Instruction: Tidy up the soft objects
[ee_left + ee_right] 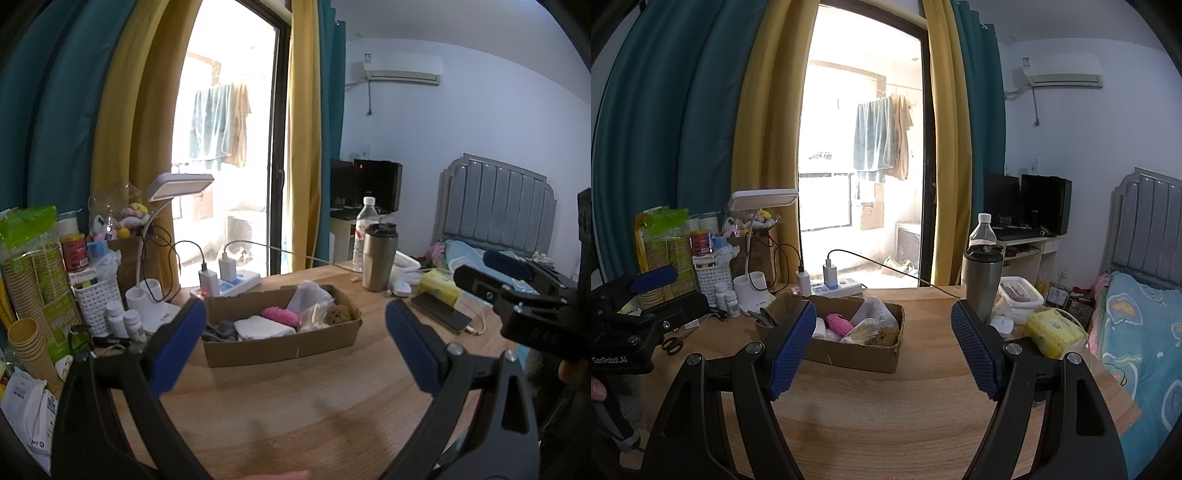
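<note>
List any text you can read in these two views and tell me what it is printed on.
"GenRobot.AI": on the black body of the left gripper, seen from the right wrist view.
"60", apparently: on the paper cup pack; its other print is unreadable.
Red can, water bottle label, pill bottles, white packet, yellow tissue pack: printing too small or blurred to read.
</note>
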Tool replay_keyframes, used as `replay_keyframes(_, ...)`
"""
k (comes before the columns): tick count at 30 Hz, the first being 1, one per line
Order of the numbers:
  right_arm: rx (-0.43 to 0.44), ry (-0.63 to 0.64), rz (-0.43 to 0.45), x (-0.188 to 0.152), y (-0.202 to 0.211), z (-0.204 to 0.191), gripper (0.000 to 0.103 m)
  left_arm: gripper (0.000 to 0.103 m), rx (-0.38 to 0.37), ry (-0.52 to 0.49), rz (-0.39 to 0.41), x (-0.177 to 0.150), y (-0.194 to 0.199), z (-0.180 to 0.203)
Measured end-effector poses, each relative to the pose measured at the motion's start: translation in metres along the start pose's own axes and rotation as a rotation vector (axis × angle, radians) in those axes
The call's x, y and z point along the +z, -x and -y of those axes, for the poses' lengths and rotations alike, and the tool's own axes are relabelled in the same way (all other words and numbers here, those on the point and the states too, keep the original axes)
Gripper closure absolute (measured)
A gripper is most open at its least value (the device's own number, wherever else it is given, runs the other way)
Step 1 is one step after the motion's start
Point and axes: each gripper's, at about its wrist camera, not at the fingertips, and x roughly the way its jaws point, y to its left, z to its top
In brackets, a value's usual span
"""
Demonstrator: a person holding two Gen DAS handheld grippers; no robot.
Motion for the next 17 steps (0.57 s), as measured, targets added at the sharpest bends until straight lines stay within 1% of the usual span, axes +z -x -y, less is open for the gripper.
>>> replay_keyframes(9, 0.001, 0.000, -0.001, 0.0002, -0.0001, 0.0001, 0.024, 0.004, -0.001, 0.000, 0.000, 0.0001, 0.0004, 0.0003)
replay_keyframes(17, 0.003, 0.015, -0.012, -0.0033, -0.0024, 0.0011, 0.024, 0.004, -0.017, -0.009, -0.009, 0.0025, 0.0001, 0.0003)
